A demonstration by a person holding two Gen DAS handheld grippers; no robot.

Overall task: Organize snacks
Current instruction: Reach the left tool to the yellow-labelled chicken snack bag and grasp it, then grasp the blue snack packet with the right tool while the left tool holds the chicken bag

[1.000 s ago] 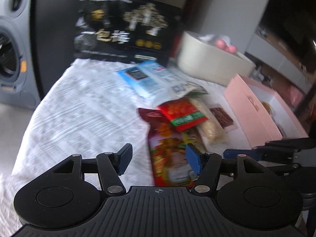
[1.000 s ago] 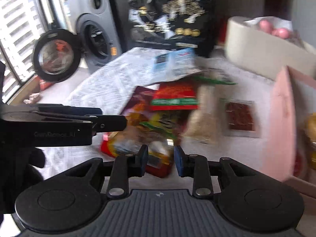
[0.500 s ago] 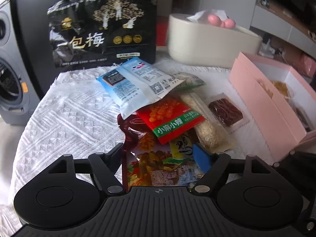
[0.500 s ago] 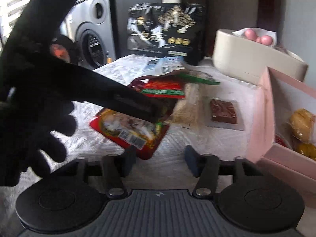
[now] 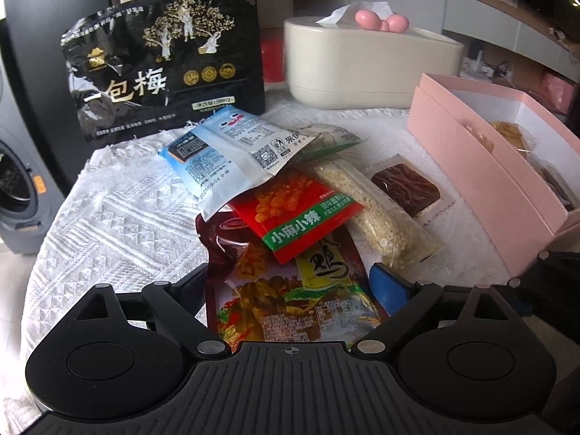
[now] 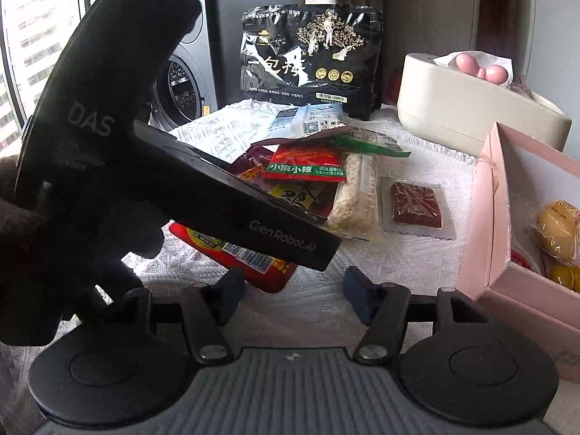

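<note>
A pile of snack packets lies on the white cloth [image 5: 119, 217]. Its lowest piece, a large red pouch [image 5: 290, 301], sits between the fingers of my left gripper [image 5: 290, 288]. The jaws are opening wide and the pads are not pressing on it. A red-and-green packet [image 5: 301, 214], a blue-white packet [image 5: 232, 152] and a clear grain bar [image 5: 373, 214] overlap above the pouch. A dark red square packet [image 5: 406, 188] lies apart. My right gripper [image 6: 293, 290] stands open over bare cloth beside the red pouch's corner [image 6: 253, 268]. The left gripper's black housing [image 6: 217, 210] crosses that view.
An open pink box [image 5: 489, 166] on the right holds yellow wrapped snacks [image 6: 558, 224]. A big black pouch [image 5: 163, 61] and a cream tissue box [image 5: 369, 61] stand at the back. A washing machine [image 5: 14, 181] is on the left. A gloved hand [image 6: 32, 239] holds the left gripper.
The left gripper has come in over the red pouch and its jaws have spread wider. The right gripper went from nearly shut to open. The left gripper's housing now fills the right view's left side.
</note>
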